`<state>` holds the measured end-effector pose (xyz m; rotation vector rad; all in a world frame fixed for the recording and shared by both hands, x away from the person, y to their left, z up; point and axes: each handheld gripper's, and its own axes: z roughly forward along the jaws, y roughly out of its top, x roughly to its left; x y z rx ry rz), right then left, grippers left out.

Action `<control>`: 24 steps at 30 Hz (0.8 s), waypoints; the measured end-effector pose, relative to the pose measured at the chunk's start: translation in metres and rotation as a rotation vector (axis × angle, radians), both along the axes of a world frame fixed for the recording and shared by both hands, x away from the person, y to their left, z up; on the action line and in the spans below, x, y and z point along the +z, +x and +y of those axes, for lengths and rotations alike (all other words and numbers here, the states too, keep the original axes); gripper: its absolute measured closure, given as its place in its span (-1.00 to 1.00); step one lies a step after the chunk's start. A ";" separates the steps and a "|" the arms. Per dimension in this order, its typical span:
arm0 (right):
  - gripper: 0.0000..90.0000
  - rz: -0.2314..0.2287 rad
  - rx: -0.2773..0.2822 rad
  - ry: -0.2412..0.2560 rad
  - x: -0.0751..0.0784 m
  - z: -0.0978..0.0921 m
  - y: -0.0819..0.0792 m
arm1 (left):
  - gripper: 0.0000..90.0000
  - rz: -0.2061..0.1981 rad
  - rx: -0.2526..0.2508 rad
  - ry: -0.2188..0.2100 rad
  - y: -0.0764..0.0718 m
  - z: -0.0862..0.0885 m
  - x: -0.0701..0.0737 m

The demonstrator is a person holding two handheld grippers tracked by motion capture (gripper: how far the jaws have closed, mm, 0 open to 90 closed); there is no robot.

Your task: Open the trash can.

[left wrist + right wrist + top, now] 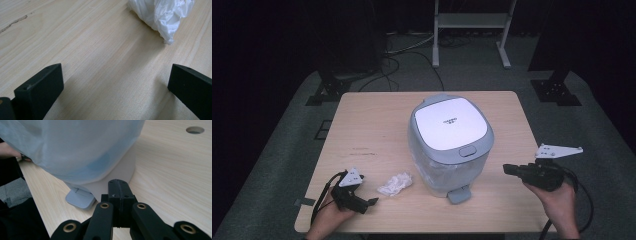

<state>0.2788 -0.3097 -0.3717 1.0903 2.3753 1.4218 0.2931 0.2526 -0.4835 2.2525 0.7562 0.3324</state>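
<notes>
L tongs [373, 201] jaws wide apart | R tongs [507, 169] jaws pressed together

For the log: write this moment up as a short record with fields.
surface: wooden table
bin: pedal bin at the table's middle, lid shut, pedal toward the person
waste: crumpled white paper on the table, left of the bin, untouched
left gripper: open, low over the table, aimed at the paper
right gripper: shut, empty, right of the bin, pointing at it
</notes>
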 end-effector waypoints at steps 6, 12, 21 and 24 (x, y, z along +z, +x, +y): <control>1.00 -0.024 0.021 0.027 0.015 -0.001 0.000 | -1.00 0.000 0.001 -0.002 0.000 0.000 0.000; 1.00 -0.066 0.047 0.052 0.034 0.000 -0.001 | -1.00 0.000 0.001 -0.002 0.000 0.000 0.000; 1.00 -0.119 0.101 0.093 0.060 0.005 -0.003 | -1.00 -0.001 0.002 -0.003 0.000 0.000 0.000; 1.00 -0.131 0.112 0.103 0.066 0.006 -0.004 | -1.00 -0.001 0.002 -0.003 0.000 0.000 0.000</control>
